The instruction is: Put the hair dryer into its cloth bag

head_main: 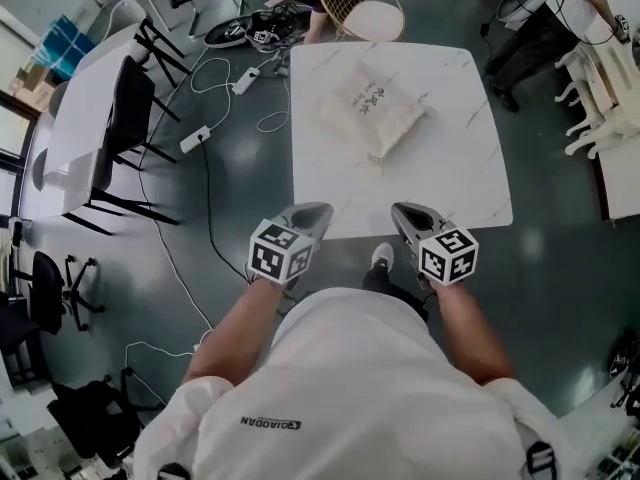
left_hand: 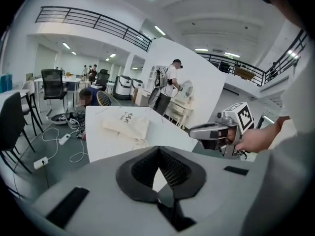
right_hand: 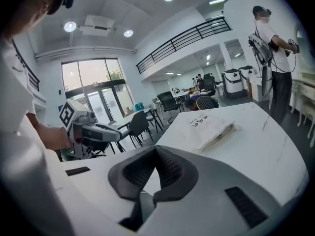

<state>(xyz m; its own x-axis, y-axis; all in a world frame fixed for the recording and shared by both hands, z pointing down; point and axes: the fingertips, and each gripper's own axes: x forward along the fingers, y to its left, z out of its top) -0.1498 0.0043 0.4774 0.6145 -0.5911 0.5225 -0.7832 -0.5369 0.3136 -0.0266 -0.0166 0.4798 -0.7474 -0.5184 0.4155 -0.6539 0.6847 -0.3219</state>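
We hold both tools up in front of us, just short of the near edge of the white marble table. The left gripper has its jaws pressed together with nothing between them. The right gripper is the same, its jaws together and empty. The two point toward the table side by side, near each other but not touching, each with its marker cube toward us.

The cloth bag lies flat on the far half of the table, about midway across and well apart from both grippers. It is cream-coloured, plump and wrinkled, with dark print on its upper face. What is inside does not show, so we cannot see the hair dryer itself.

To the left of the table, cables and a power strip trail over the grey floor. Farther left a black chair stands against another white table.
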